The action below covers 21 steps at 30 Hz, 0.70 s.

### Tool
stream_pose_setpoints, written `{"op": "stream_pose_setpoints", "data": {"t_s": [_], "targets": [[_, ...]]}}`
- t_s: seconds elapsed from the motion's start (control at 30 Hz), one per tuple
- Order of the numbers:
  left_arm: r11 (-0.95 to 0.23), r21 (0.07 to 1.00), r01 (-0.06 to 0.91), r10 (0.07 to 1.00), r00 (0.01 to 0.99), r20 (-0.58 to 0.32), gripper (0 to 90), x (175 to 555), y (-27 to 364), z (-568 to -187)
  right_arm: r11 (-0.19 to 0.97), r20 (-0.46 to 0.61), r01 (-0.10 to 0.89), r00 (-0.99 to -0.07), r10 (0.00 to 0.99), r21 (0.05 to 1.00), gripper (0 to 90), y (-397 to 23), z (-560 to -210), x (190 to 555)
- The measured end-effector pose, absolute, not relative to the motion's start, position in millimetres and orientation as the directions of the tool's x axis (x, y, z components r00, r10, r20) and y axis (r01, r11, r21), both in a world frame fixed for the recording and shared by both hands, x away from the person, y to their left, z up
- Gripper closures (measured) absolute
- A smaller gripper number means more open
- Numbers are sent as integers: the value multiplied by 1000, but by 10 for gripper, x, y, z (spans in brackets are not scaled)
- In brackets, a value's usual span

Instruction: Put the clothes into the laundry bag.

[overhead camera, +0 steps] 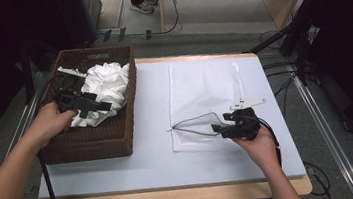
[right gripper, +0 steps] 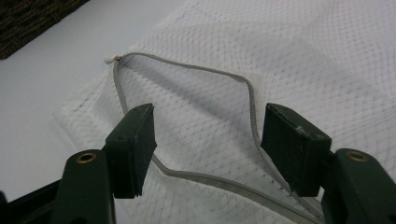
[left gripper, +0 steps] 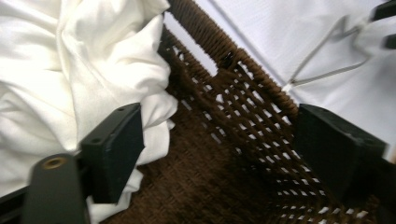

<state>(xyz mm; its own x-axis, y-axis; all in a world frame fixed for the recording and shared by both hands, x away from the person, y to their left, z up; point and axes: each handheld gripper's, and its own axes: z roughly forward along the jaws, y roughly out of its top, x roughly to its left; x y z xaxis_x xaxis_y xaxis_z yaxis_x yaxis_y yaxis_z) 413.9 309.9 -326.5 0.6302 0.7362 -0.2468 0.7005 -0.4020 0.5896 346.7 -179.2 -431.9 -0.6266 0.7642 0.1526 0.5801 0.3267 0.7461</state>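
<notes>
White garment (overhead camera: 107,90): crumpled in the woven basket (overhead camera: 118,136) at 10 o'clock on the table (overhead camera: 151,157); it fills the far half of the basket and rests against the right wall.
Mesh laundry bag (overhead camera: 203,89): flat on the table at 1 o'clock from centre, well apart from the basket, zipper (right gripper: 187,70) undone and the mouth gaping toward the near edge.
Handling, garment: judged light, soft and limp, not fragile; it will sag and trail when lifted, so a bunched fold near the top of the heap is the best place to pinch, deep enough that several layers come along.
Handling, bag: thin, floppy mesh, likely to slide on the smooth tabletop; the zipper edge is the firmest part to hold.
Left gripper (left gripper: 219,154): inside the basket at 9 o'clock of the table, jaws released and wide apart; the left finger (left gripper: 114,149) lies against the cloth's lower fold, the other over bare wicker, and nothing is clamped.
Right gripper (right gripper: 208,144): at 4 o'clock, over the bag's mouth, jaws spread wide, straddling the open zipper loop; nothing is gripped, and I cannot tell whether the tips touch the mesh.
</notes>
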Motion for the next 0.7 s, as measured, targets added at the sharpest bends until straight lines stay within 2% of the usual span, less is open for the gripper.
{"op": "stream_pose_setpoints", "data": {"t_s": [0.1,0.2,0.53,0.63,0.7], "targets": [[-398,588,704,748,620,-237,146,4193,3129,-3270,326,153,580,-626,764,746,364,-1791,-4316,3465],[-390,595,703,765,607,-216,0,4288,3182,-3277,326,154,580,-627,763,747,364,-1787,-4314,3463],[-329,593,735,811,542,-221,0,4606,3280,-3369,328,154,581,-628,763,745,364,-1793,-4320,3462],[-338,560,756,810,536,-236,0,4709,3322,-3437,329,155,581,-629,762,744,363,-1800,-4319,3450],[-312,545,778,833,500,-237,0,4784,3352,-3511,330,151,580,-628,763,744,363,-1806,-4321,3443]]}}
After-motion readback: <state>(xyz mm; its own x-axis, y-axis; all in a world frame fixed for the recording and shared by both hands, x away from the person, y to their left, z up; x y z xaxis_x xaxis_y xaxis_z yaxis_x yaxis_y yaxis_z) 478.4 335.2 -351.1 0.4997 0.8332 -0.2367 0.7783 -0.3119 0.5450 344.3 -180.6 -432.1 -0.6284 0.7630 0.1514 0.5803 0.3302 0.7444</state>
